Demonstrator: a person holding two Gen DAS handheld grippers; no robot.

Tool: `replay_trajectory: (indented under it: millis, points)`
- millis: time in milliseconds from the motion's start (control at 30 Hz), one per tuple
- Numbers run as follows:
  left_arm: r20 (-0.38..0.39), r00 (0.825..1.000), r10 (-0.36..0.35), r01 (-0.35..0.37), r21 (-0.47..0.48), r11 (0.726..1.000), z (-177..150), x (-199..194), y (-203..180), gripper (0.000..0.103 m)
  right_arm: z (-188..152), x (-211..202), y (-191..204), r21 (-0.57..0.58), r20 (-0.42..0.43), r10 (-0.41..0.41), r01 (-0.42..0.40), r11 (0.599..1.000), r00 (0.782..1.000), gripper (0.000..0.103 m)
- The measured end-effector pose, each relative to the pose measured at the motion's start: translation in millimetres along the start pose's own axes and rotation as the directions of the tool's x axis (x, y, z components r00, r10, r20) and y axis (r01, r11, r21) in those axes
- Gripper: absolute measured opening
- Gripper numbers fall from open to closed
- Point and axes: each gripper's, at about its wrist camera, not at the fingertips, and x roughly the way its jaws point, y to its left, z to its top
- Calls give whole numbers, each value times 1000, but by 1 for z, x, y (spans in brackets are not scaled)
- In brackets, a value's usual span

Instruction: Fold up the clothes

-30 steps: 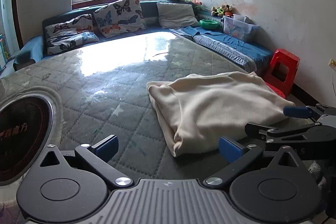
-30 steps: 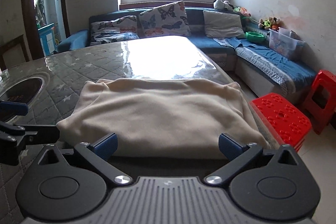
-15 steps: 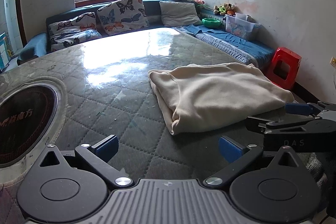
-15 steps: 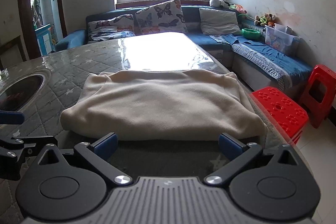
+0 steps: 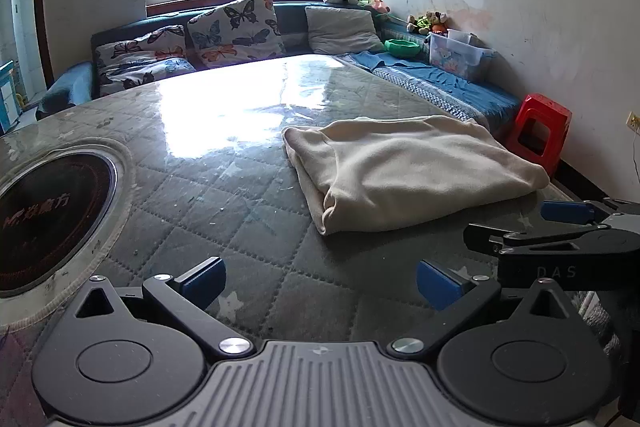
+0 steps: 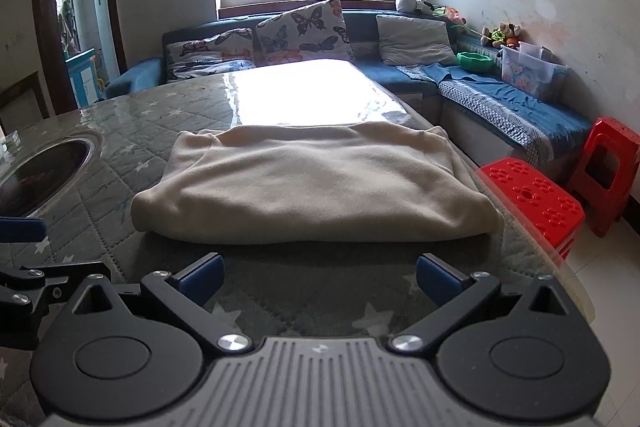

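Note:
A cream garment [image 5: 404,167] [image 6: 316,183] lies folded into a thick rectangle on the quilted table top [image 5: 248,223], close to the table's right edge. My left gripper [image 5: 320,279] hovers open over bare table, short of the garment's near left corner. My right gripper [image 6: 318,277] is open too, just in front of the garment's near folded edge, with nothing between its fingers. In the left wrist view the right gripper [image 5: 560,227] shows from the side at the far right. The left gripper's blue pad [image 6: 20,229] appears at the left edge of the right wrist view.
A round dark cooktop [image 5: 44,211] [image 6: 44,171] is set into the table at the left. Two red plastic stools [image 6: 536,203] [image 6: 608,167] stand on the floor right of the table. A blue corner sofa [image 6: 500,107] with butterfly cushions [image 6: 304,31] and a clear storage box [image 5: 460,53] runs behind.
Both grippers have drawn back from the garment toward the table's near edge. The garment lies as it did, and both stay open.

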Motion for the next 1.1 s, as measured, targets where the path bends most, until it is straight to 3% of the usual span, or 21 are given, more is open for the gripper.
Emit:
replay_trajectory:
  millis: [1100]
  points:
    - [1, 1000, 6, -6, -7, 1000, -14, -5, -7, 103, -18, -9, 4, 6, -1, 1, -1, 1000, 1000, 103]
